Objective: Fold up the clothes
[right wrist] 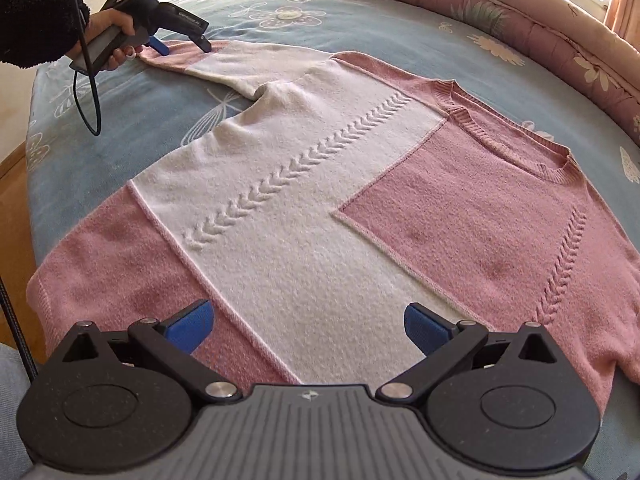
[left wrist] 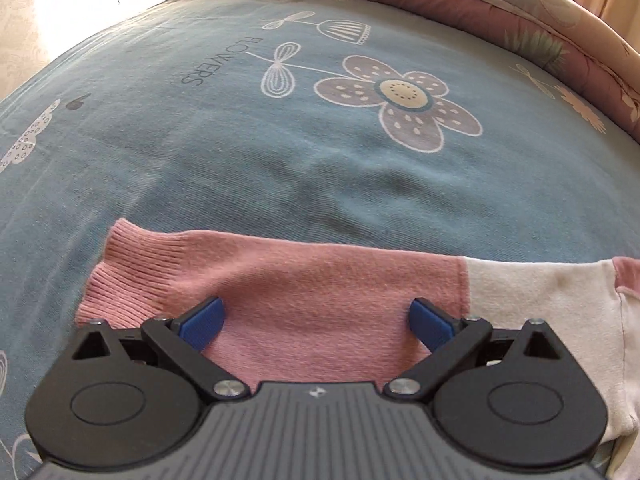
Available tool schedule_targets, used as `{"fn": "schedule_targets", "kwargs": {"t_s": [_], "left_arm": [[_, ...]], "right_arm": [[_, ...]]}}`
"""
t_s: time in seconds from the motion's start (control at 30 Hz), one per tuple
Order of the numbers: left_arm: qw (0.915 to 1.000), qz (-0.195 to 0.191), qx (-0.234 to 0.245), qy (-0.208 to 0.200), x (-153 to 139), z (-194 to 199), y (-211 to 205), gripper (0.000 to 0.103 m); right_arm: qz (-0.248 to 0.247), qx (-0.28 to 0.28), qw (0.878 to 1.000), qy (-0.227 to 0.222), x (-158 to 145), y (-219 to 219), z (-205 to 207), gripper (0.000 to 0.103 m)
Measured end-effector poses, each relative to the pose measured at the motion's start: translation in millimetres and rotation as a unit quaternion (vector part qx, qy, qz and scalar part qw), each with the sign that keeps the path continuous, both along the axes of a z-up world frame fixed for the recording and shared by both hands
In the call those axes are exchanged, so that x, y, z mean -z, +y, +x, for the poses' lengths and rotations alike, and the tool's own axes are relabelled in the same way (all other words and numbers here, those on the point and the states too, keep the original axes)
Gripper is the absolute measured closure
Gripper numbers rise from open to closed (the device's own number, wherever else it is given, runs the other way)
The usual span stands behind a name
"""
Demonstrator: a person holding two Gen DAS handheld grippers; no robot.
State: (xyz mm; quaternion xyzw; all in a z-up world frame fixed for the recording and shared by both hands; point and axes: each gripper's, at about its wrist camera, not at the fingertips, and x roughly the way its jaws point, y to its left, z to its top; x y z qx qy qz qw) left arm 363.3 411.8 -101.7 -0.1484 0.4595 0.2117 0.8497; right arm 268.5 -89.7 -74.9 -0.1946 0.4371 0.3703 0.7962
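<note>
A pink and white sweater (right wrist: pixel 320 184) is spread flat on the bed (left wrist: pixel 200 152); both left tongs (left wrist: pixel 316 318) and right tongs (right wrist: pixel 308 324) are held spread above it

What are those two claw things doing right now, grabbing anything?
Left gripper: open, jaws spread over the sweater's pink sleeve, holding nothing.
Right gripper: open, jaws spread above the sweater near its bottom edge, holding nothing.

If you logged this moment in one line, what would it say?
task: fold clothes | sweater: flat on bed | left gripper: open over sleeve cuff | right gripper: open over hem
</note>
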Motion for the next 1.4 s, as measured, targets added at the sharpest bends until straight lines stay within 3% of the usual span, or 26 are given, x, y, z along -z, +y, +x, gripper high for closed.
{"fn": "schedule_targets", "kwargs": {"t_s": [0.17,0.3,0.43,0.6,0.7,0.87,0.93,1.0,1.1,1.27,1.4], "left_arm": [[0.9997,0.014,0.014,0.016,-5.0,6.0,11.6,0.005],[0.9973,0.001,0.072,-0.012,-16.4,13.4,-5.7,0.004],[0.9968,0.001,0.078,0.02,-0.6,20.6,-6.1,0.004],[0.9966,0.003,0.079,-0.024,-25.5,18.7,-23.3,0.005],[0.9865,0.015,0.156,-0.048,-37.9,18.0,-64.9,0.005],[0.9523,0.065,0.295,-0.043,-31.3,11.9,-134.5,0.004],[0.9423,0.081,0.323,-0.031,-23.2,6.6,-149.0,0.004],[0.9432,0.078,0.323,-0.006,-14.2,0.7,-149.9,0.004],[0.9539,0.047,0.296,0.016,-10.8,-11.5,-139.6,0.004],[0.9626,0.044,0.267,0.002,-28.4,-19.3,-138.9,0.004],[0.9601,0.036,0.276,-0.025,-39.9,-3.0,-160.1,0.004]], "right_arm": [[-0.002,0.008,1.0,0.016,2.1,16.2,11.8,0.0],[-0.007,0.007,1.0,0.015,3.0,26.8,15.9,0.0],[-0.014,0.011,1.0,0.023,5.8,36.4,18.4,0.0],[-0.024,0.016,0.999,0.023,5.8,43.6,15.6,0.0],[-0.024,0.02,0.999,0.027,6.1,49.0,13.4,0.0],[-0.019,0.019,0.999,0.03,5.8,59.0,9.7,0.0],[-0.017,0.016,0.999,0.029,4.7,61.9,8.5,0.0],[-0.017,0.017,0.999,0.031,4.9,61.0,7.9,0.0],[-0.021,0.028,0.999,0.035,6.2,55.8,7.9,0.0],[-0.017,0.069,0.997,0.038,8.1,40.9,12.1,0.0],[-0.01,0.097,0.995,0.027,8.7,28.2,19.9,0.0]]}}
